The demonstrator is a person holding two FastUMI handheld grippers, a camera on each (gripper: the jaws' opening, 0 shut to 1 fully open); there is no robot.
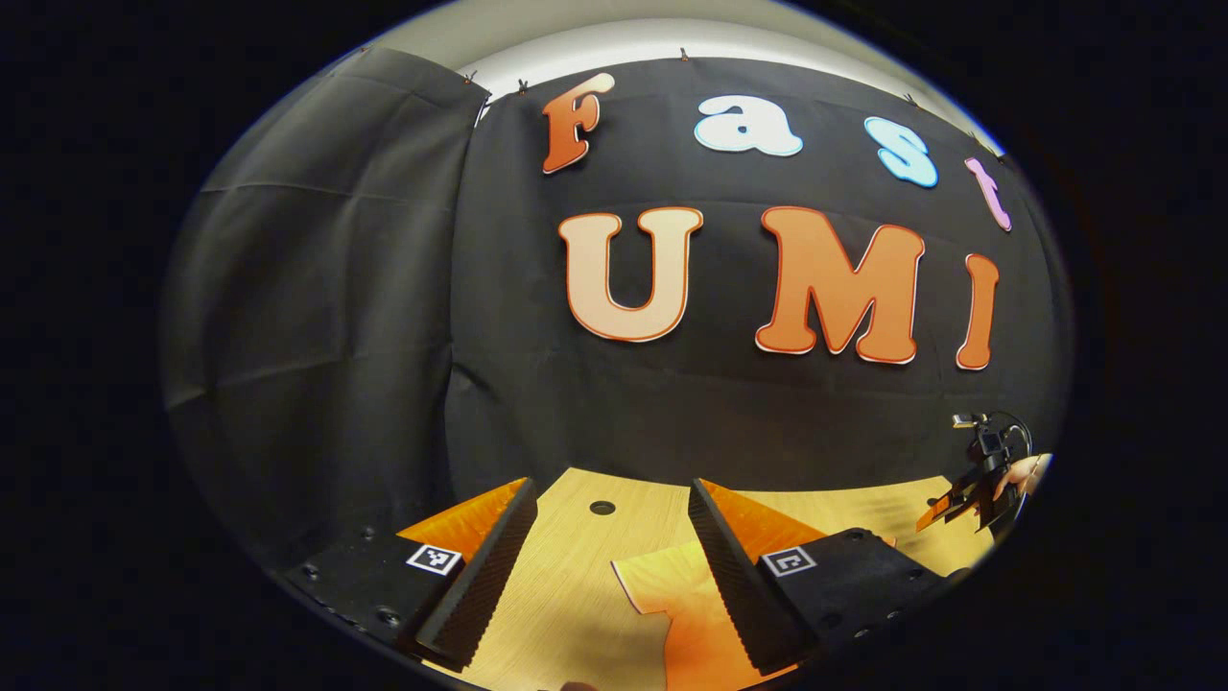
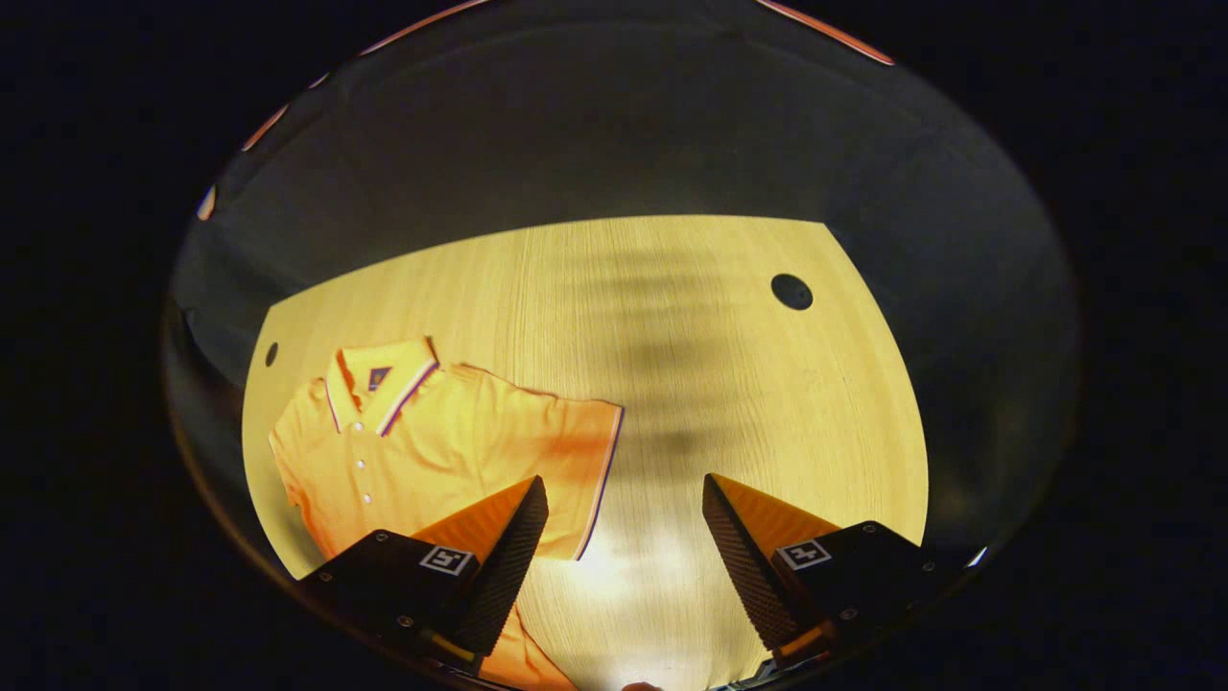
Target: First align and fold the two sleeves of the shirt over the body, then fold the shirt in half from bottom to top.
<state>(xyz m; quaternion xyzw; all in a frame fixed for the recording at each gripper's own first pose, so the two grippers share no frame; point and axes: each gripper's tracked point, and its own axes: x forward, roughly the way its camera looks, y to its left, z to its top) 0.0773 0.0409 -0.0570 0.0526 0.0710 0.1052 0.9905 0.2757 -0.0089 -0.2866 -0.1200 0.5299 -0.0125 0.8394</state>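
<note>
An orange polo shirt [image 2: 432,441] with a striped collar and a button placket lies flat on the wooden table [image 2: 767,403], at the left of the right gripper view. One short sleeve [image 2: 580,451] is spread out toward the middle. My right gripper [image 2: 624,480] hovers open above the table with nothing between its fingers, and its left finger overlaps the shirt's lower body. In the left gripper view, my left gripper [image 1: 612,489] is held low and level, open and holding nothing. A piece of the orange shirt [image 1: 672,600] lies on the table, partly behind its right finger.
The right gripper [image 1: 969,499], held by a hand [image 1: 1025,472], shows far right in the left gripper view. The table has round holes [image 2: 791,291] [image 2: 271,353] [image 1: 602,507] near its far edge. Black cloth walls close the booth behind and to the left.
</note>
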